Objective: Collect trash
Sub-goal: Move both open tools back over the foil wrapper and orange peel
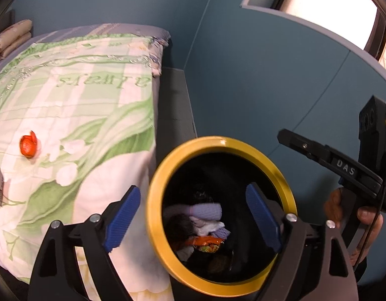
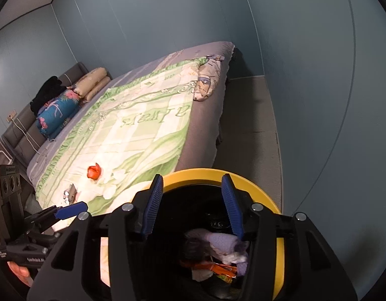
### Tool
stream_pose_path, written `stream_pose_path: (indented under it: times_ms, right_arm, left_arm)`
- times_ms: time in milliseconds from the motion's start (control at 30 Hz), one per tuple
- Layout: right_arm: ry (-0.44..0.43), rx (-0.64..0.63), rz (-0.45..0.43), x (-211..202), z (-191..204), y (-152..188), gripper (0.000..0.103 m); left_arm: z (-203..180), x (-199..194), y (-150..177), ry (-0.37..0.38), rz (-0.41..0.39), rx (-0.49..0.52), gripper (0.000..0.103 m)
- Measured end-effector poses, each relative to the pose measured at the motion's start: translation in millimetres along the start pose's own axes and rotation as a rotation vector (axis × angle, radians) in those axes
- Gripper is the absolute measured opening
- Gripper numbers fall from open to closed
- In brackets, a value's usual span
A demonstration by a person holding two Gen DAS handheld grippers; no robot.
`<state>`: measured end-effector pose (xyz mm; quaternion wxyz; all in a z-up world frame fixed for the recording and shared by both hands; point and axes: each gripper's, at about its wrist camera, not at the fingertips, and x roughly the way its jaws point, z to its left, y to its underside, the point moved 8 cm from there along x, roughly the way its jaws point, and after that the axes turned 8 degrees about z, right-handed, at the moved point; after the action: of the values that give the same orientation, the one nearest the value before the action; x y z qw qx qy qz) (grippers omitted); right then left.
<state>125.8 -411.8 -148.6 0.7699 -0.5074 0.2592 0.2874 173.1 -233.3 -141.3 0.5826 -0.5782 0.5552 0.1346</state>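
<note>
A black trash bin with a yellow rim (image 1: pixel 157 175) stands on the floor beside the bed; it also shows in the right wrist view (image 2: pixel 275 200). Inside lie crumpled tissues (image 1: pixel 208 213) and an orange wrapper (image 1: pixel 205 242). A crumpled red wrapper (image 1: pixel 29 146) lies on the green-and-white bedspread (image 1: pixel 80 100), also seen in the right wrist view (image 2: pixel 93 171). A small silvery wrapper (image 2: pixel 70 193) lies near it. My left gripper (image 1: pixel 193 217) is open and empty over the bin's left rim. My right gripper (image 2: pixel 193 205) is open and empty over the bin.
The bed carries pillows (image 2: pixel 92 84) and folded bedding (image 2: pixel 57 113) at its head. Blue walls (image 1: pixel 243 75) close in on the right, with a strip of grey floor (image 2: pixel 245 130) between bed and wall. A window (image 1: pixel 331 2) is high on the right.
</note>
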Motion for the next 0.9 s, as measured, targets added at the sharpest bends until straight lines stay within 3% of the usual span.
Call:
stream_pose_path:
  times_ms: [400, 667, 900]
  right_arm:
    - [-0.126, -0.059, -0.026, -9.5, 45.8, -12.9, 0.058]
    - [-0.212, -0.137, 0.027, 10.6, 101.0, -20.2, 0.059]
    - [-0.306, -0.173, 0.075, 38.2, 156.3, -26.3, 0.067]
  left_arm:
    - [65.8, -49.9, -12.4, -0.153, -0.118, -0.074, 0.088]
    - [124.6, -91.0, -12.3, -0.262, -0.2, -0.14, 0.092]
    - [189.2, -114.2, -1.7, -0.361, -0.227, -0.228, 0.095]
